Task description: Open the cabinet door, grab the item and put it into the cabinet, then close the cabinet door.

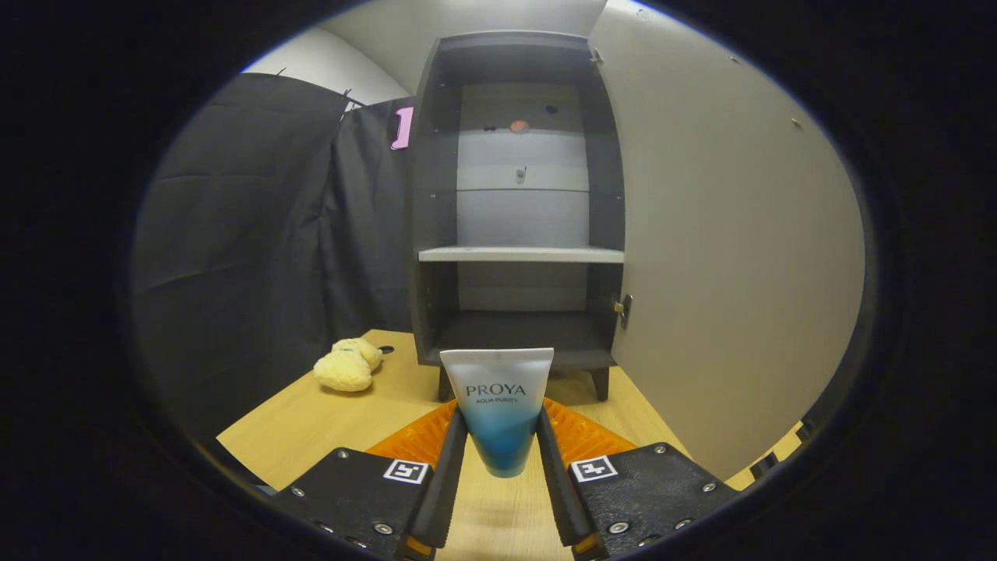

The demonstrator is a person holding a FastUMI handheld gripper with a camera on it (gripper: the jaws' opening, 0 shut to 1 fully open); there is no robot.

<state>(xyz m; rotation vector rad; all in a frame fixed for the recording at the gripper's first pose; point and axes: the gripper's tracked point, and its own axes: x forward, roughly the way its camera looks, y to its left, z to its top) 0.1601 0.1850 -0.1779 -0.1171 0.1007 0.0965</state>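
Your tool [502, 436] pinches the tube [498, 409] at its lower half, just before the open cabinet [518, 202]; likely light, soft, slick, so squeeze gently.

The claw [502, 436] has both fingers pressed on a smooth, satin-finished white-and-blue plastic tube [498, 409]. Under it lies a matt light wooden surface [311, 421] with faint grain. Far ahead stands a dark matt laminate cabinet [518, 202] with a small metal hinge [622, 309]; its open beige door [724, 257] looks smooth. At near left rests a fuzzy yellow plush toy [347, 365].
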